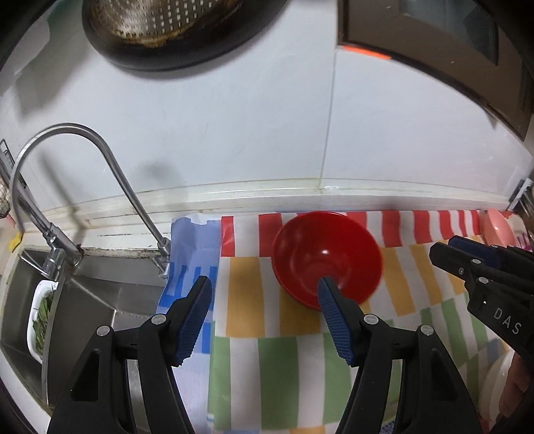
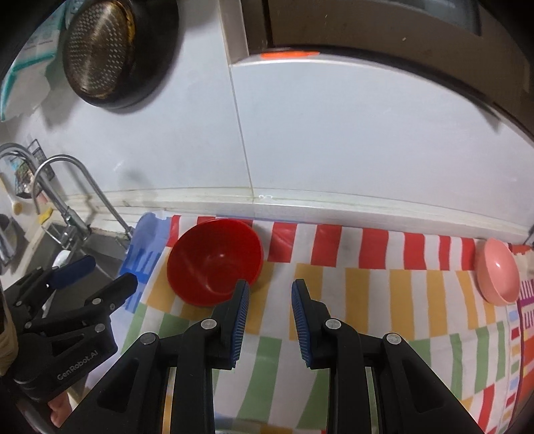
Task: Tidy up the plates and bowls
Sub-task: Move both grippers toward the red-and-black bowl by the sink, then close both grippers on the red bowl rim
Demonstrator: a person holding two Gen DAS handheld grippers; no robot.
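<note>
A red bowl (image 1: 327,257) sits upright on the striped cloth (image 1: 267,367) near the back wall; it also shows in the right wrist view (image 2: 213,260). My left gripper (image 1: 265,283) is open and empty, its right finger in front of the bowl's near rim. My right gripper (image 2: 270,288) is open and empty, just right of the red bowl, above the cloth (image 2: 367,300). A pink bowl (image 2: 497,273) lies at the far right of the cloth; its edge shows in the left wrist view (image 1: 497,227).
A steel sink (image 1: 83,300) with a curved tap (image 1: 66,133) lies to the left, holding a white dish of greens (image 1: 41,317). A colander in a black pan (image 2: 106,50) hangs on the tiled wall. A cabinet (image 2: 400,26) is overhead.
</note>
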